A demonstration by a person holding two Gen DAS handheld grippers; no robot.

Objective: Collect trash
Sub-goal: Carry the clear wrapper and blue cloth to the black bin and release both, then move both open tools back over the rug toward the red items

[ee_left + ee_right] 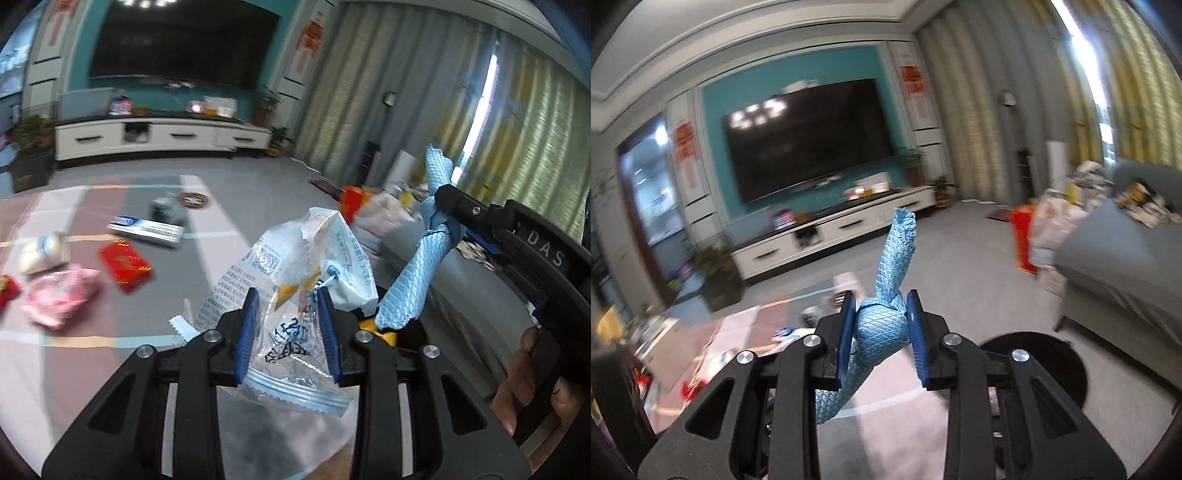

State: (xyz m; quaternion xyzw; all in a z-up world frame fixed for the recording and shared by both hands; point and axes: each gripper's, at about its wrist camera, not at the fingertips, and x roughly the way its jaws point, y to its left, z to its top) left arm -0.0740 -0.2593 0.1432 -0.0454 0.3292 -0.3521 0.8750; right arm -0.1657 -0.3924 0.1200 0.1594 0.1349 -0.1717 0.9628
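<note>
My left gripper (289, 314) is shut on a crumpled clear-and-white plastic wrapper (295, 266), held in the air above the floor. My right gripper (881, 325) is shut on a knotted light-blue cloth (886, 317); the cloth also shows in the left wrist view (417, 273) to the right of the wrapper, hanging over a black round bin (1052, 354). More trash lies on the floor at the left: a red packet (125, 265), a pink wrapper (59, 295), a white roll (44, 253), a toothpaste box (146, 228).
A grey sofa (1126, 266) stands on the right with bags and clutter (1045, 229) beside it. A white TV cabinet (159, 136) and a large TV (812, 140) are at the far wall. Potted plants (31, 147) stand at the left.
</note>
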